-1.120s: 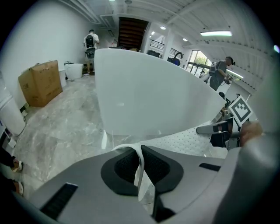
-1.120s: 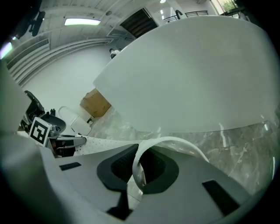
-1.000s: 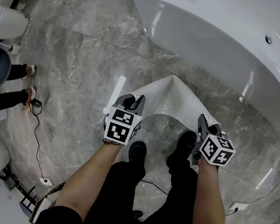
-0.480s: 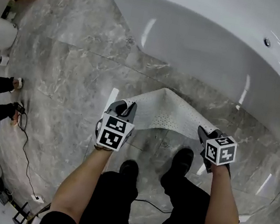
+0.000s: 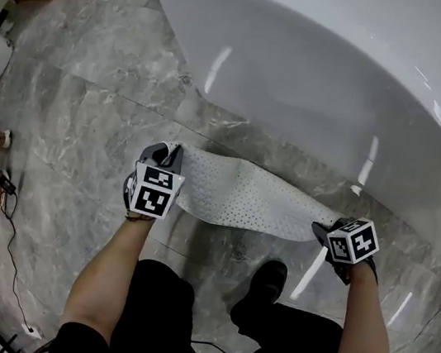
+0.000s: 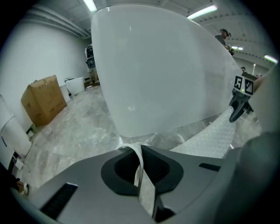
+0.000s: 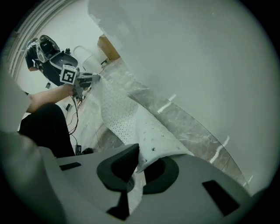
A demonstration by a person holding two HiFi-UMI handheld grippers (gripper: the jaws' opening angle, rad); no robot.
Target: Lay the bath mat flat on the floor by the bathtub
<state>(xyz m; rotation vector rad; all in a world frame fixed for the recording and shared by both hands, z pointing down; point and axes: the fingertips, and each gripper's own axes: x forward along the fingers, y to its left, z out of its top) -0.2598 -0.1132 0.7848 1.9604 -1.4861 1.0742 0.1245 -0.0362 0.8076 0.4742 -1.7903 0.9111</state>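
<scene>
Mat (image 5: 242, 196) is pinched at its ends by left gripper (image 5: 163, 155) and right gripper (image 5: 325, 230); lower both evenly beside the tub (image 5: 320, 79), keeping it taut.

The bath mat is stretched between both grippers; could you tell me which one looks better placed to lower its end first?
Probably the left gripper: shut on the bath mat, its view skims low over the floor beside the bathtub. The right gripper grips equally, so it's close.
</scene>
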